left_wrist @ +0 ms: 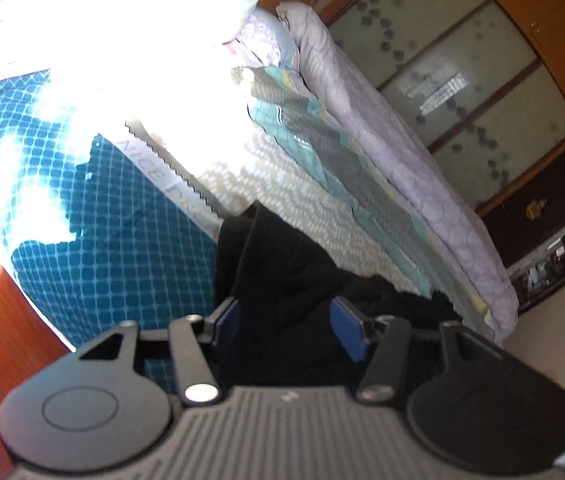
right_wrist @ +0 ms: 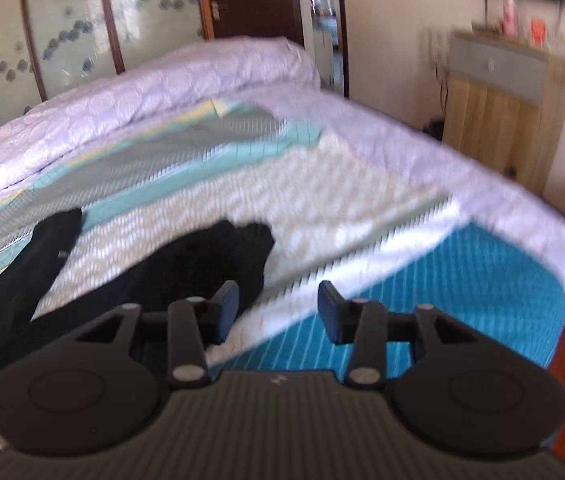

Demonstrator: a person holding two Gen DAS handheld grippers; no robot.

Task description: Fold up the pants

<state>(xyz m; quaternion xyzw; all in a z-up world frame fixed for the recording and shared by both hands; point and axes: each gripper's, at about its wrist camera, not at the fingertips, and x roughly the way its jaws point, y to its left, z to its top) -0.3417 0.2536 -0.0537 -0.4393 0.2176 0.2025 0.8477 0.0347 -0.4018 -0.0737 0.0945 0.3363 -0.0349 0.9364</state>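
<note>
**Between grips on the black pants**

We see the pants (right_wrist: 186, 264) sprawled near the bed's (right_wrist: 362, 184) front edge. Our left gripper (left_wrist: 286, 320) straddles a raised fold, jaws apart, not pinching. Our right gripper (right_wrist: 278, 308) hangs beside them, jaws apart, empty, likely repositioning.

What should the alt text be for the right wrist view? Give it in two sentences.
The right claw hangs open above the near edge of a bed, nothing between its blue pads, with black pants lying on the patterned bedspread just to its left. Behind are a rolled lilac quilt, a floral sliding wardrobe and a dark door.
</note>
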